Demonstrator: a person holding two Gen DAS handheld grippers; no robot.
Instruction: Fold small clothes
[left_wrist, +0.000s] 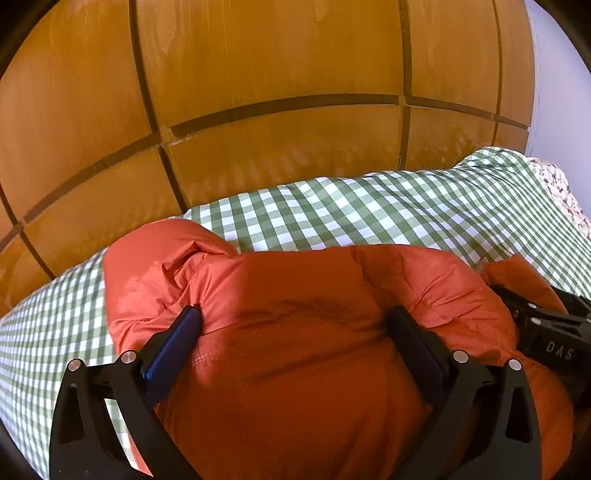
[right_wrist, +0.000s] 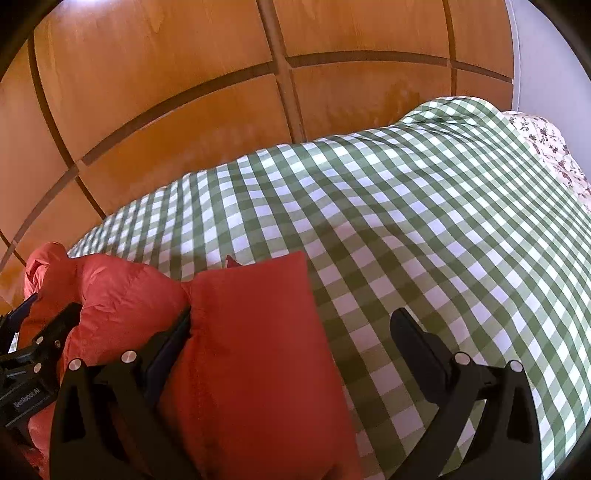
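An orange puffy jacket (left_wrist: 295, 350) lies bunched on a green-and-white checked bedspread (left_wrist: 388, 214). My left gripper (left_wrist: 295, 312) hovers low over its middle with the jaws spread wide. Both fingertips (left_wrist: 190, 319) rest against the fabric without pinching it. In the right wrist view a flat folded part of the jacket (right_wrist: 255, 332) lies between the wide-open jaws of my right gripper (right_wrist: 291, 314). Its left finger touches that part's edge, and its right finger stands over the bare bedspread (right_wrist: 424, 240). Each gripper shows in the other's view: the right gripper (left_wrist: 546, 332) and the left gripper (right_wrist: 33, 354).
Wooden panelled doors (left_wrist: 258, 92) rise directly behind the bed's far edge. A floral cloth (right_wrist: 554, 155) lies at the far right end of the bedspread, beside a pale wall (left_wrist: 561, 92). To the right of the jacket the checked bedspread stretches on.
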